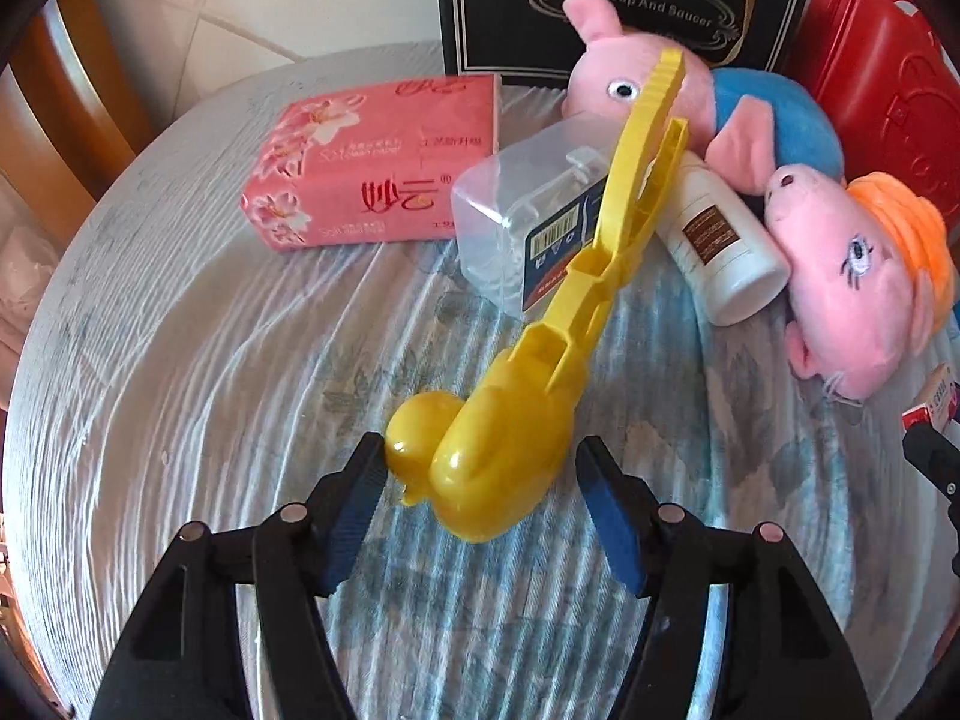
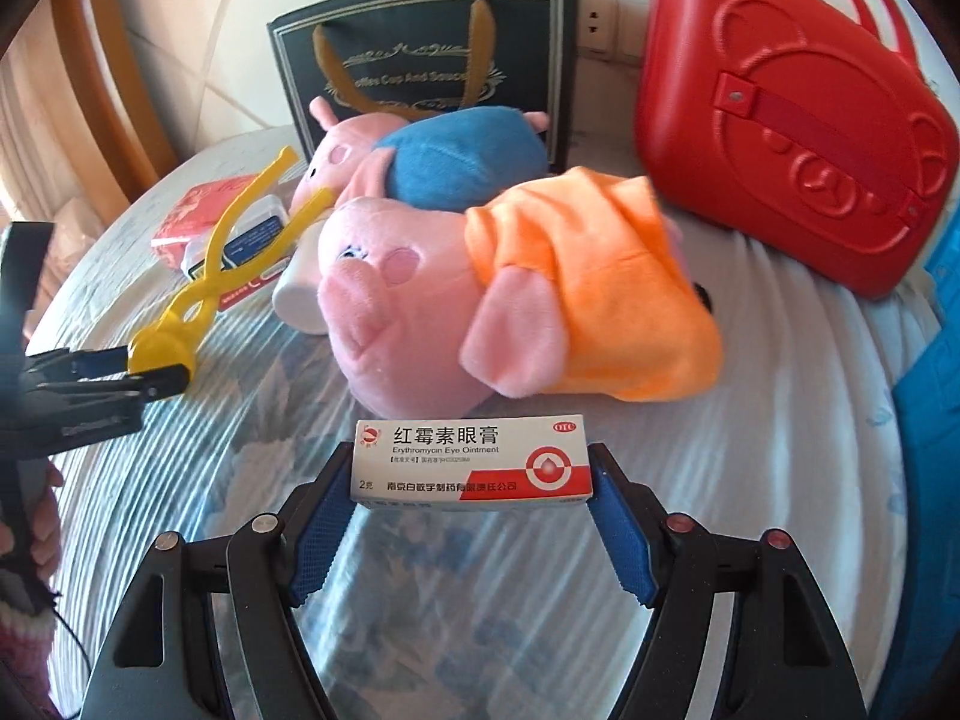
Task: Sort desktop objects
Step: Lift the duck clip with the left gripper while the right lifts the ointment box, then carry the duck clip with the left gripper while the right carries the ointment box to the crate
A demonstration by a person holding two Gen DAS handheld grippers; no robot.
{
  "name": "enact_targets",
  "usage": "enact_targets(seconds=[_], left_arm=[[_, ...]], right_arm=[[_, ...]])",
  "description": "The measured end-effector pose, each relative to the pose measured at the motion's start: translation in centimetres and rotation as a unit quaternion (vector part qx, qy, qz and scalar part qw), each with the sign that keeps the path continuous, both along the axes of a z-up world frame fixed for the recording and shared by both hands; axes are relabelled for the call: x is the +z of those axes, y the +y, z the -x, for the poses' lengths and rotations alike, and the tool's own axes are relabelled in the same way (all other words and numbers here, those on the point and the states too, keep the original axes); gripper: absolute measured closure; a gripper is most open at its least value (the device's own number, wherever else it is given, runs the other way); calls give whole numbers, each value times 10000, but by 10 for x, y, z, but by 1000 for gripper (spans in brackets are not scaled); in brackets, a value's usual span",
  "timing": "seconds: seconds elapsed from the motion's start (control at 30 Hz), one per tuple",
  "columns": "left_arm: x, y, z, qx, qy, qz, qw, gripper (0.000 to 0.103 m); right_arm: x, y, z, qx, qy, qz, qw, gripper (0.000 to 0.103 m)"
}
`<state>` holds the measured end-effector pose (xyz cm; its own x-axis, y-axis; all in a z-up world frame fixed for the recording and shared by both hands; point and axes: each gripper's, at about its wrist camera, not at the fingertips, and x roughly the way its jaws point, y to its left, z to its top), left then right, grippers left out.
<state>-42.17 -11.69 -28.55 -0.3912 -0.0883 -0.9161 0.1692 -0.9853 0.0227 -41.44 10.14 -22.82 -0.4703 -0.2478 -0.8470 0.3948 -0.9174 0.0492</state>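
Left claw let go and standing wide, just above the bench. Yellow duck tongs right between its two sides: one blue pad touching the duck's head, the other pad apart from the plastic. Duck end low and close, long handles leaning up on the clear box, toward the toys.

Likely hard, light and smooth, so a bit slippery. Round duck body: easy to slide out of a squeeze. Better to pinch the flat middle part, where the two handles cross. No need for a strong squeeze.

Right claw squeezed on the eye cream box, pads on its two short ends. Thin card, very light, easy to crush. Soft hold only. Just in front of the orange pig toy.

Counted:
- one yellow duck tongs
- one eye cream box
- two soft pig toys, the orange one and a blue one, squashy and safe to grab anywhere
- one pink tissue pack, soft
- one clear box, hard
- one white bottle, lying on its side, ready to roll
- one red case
- one black paper bag, standing at the back
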Motion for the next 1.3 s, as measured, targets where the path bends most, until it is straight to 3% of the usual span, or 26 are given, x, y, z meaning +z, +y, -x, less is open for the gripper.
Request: enact_targets(seconds=[0.03,0.2,0.37,0.83,0.87,0.9,0.93,1.13,1.17,1.23,1.3], left_arm=[[0,-1,-2,58,157,-52,9998,44],[6,4,-14,114,377,34,9992,44],[46,13,-37,115,851,-30,9963,45],[185,66,-85,-413,2122,156,9762,47],[192,72,-90,-451,2177,172,9748,49],[198,77,-95,-505,2246,172,9730,76],[205,83,-100,-584,2249,149,9725,89],[212,109,-117,-915,1974,-243,9757,92],[209,108,-121,-865,1914,-342,9771,92],[194,104,-123,-792,1548,-421,9839,81],[174,98,-120,-694,1204,-567,9887,35]], right_arm=[[-3,-4,1,39,-7,-13,10000,29],[-8,-16,4,128,-30,-24,9999,29],[10,-13,-2,94,149,23,9998,29],[131,17,-59,-150,1246,303,9916,29],[140,21,-66,-177,1333,309,9904,29],[151,25,-73,-214,1434,315,9889,29],[160,29,-80,-251,1523,328,9875,29],[200,54,-116,-567,1760,216,9825,29],[201,59,-121,-595,1705,217,9833,29],[197,67,-131,-624,1607,210,9848,29],[187,71,-138,-637,1484,197,9867,29]])
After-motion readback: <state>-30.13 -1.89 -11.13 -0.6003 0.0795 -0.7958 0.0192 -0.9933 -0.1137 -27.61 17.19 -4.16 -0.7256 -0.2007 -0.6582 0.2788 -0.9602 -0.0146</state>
